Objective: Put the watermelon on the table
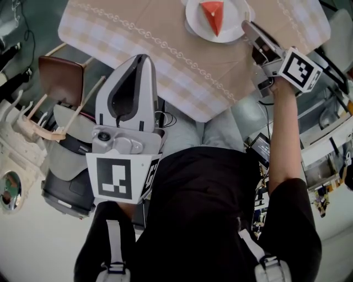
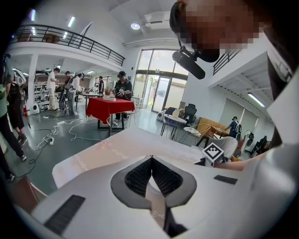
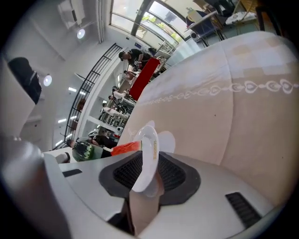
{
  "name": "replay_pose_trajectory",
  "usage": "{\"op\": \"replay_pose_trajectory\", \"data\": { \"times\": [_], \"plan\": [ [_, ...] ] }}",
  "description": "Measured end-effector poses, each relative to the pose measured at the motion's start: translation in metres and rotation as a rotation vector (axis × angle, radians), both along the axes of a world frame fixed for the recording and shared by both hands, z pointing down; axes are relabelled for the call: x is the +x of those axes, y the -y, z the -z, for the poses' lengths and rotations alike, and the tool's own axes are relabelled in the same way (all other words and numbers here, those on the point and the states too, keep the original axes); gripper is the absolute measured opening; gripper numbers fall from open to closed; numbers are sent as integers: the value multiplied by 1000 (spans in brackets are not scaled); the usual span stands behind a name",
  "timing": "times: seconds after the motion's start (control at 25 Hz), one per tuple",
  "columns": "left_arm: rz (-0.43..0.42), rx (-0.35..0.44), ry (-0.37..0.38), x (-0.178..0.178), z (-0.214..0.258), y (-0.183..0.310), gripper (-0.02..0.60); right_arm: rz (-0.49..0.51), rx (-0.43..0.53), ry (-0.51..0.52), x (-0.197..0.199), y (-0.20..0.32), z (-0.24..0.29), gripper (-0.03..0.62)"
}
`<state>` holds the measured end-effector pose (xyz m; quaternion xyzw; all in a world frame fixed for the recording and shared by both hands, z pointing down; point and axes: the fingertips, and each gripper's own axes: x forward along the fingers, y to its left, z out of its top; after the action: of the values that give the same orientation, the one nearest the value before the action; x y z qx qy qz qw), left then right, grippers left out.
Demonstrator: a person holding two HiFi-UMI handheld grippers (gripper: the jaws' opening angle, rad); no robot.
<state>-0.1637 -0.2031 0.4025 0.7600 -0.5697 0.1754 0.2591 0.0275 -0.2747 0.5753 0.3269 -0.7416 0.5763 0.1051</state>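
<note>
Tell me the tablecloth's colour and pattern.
Beige tablecloth with a pale checked border and a looping chain line inside it; clearest in the head view.

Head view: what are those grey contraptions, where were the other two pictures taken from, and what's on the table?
They are hand-held grippers; a person works one in each hand. The head view looks down from their head; the other two cameras ride on the grippers, looking along the jaws. The left gripper is shut and empty. The right gripper has the rim of a plate between its jaws; whether they pinch it is unclear. The plate, carrying a watermelon slice, seems to sit on the cloth-covered table.
</note>
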Motion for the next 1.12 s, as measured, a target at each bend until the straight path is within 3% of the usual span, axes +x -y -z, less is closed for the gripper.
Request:
{"op": "replay_pose_trajectory", "data": {
  "times": [0.12, 0.2, 0.36, 0.76, 1.12],
  "plan": [
    [1, -4, -1, 0, -2, 1, 11, 53, -25, 68, -9, -6, 0, 89],
    [0, -5, -2, 1, -2, 2, 11, 73, -71, 14, -10, -10, -9, 44],
    [-1, -1, -7, 4, 0, 3, 11, 93, -128, -57, -10, -10, -16, 48],
    [-16, -17, 7, 4, -17, 8, 11, 30, -136, 33, -7, -17, -13, 31],
    [-34, -17, 9, 13, -15, 5, 11, -14, -169, 114, 1, -60, 0, 26]
  ]
}}
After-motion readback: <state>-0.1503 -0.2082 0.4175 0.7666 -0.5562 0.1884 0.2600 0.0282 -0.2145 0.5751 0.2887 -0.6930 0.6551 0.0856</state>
